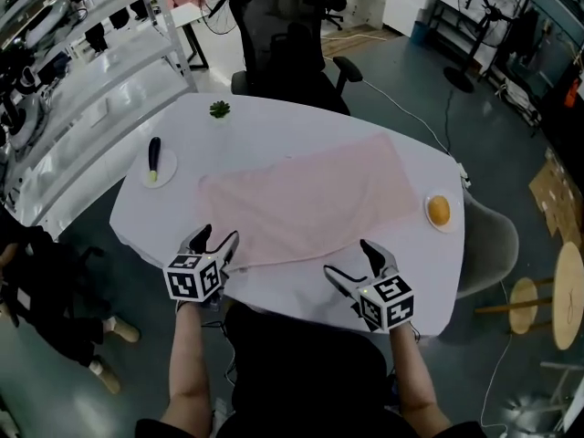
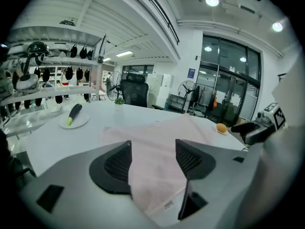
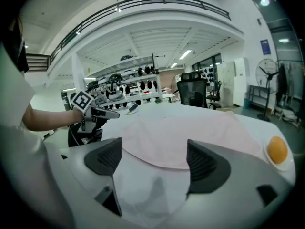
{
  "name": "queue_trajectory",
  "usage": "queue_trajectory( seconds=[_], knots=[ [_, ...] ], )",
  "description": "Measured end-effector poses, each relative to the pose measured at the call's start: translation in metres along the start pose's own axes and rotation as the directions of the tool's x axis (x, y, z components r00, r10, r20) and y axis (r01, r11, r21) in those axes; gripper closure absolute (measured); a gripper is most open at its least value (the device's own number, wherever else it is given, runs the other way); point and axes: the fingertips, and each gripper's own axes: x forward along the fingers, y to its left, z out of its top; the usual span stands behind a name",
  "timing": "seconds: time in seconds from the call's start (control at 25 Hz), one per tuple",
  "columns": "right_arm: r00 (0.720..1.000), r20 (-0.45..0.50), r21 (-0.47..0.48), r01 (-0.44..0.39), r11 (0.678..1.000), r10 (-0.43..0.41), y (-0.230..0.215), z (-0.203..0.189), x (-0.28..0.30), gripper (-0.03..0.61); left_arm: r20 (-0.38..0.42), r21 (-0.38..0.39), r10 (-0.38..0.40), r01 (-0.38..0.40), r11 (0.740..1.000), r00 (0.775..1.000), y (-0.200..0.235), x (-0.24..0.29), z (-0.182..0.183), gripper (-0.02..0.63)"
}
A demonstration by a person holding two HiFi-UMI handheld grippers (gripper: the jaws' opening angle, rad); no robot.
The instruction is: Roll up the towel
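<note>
Pink towel [image 1: 306, 199] spread flat across the middle of the white desk [image 1: 274, 121], unrolled, near edge bowed toward the person. Left gripper [image 1: 217, 235] at the towel's near-left corner, jaws released and standing wide apart; in the left gripper view [image 2: 153, 147], that corner of the towel [image 2: 157, 142] seen between them with its small sewn label [image 2: 167, 204], neither pad pressing on the cloth. Right gripper [image 1: 349, 258] at the near-right, just short of the towel's near edge, jaws likewise released and wide; in the right gripper view [image 3: 154, 149], only bare desk directly between them, the towel's curved edge [image 3: 190, 132] a little beyond. Off to the left, well apart from the towel, an aubergine [image 1: 153, 160] on a plate [image 1: 166, 173]; off to the right, an orange [image 1: 439, 210]. At the far edge a small green plant [image 1: 219, 109], behind it a black office chair [image 1: 283, 44].
</note>
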Motion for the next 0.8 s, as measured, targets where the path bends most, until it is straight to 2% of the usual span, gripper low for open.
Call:
queue_trajectory(
  seconds=[0.12,0.32,0.52,0.6,0.8],
  knots=[
    [1.000,-0.004,-0.051,-0.024,0.998,0.024,0.032,0.009,0.024,0.155,0.003,-0.009,0.034,-0.033,0.999,0.999,0.033,0.000,0.009,0.325],
    [0.997,0.000,-0.010,-0.072,0.997,0.072,0.079,0.019,0.070,0.140,-0.026,-0.012,0.042,-0.043,0.999,0.999,0.094,0.006,0.023,0.354],
    [0.992,-0.050,-0.093,-0.121,0.988,0.116,0.137,0.028,0.109,0.145,-0.098,0.012,-0.007,0.008,1.000,0.995,0.145,0.023,0.030,0.354],
    [0.988,-0.077,-0.098,-0.141,0.985,0.134,0.159,0.027,0.125,0.171,-0.130,0.028,-0.024,0.028,0.999,0.991,0.162,0.035,0.033,0.354],
    [0.990,-0.110,-0.077,-0.101,0.992,0.092,0.186,0.025,0.159,0.186,-0.194,0.048,-0.099,0.110,0.993,0.976,0.187,0.070,0.038,0.385]
  ],
)
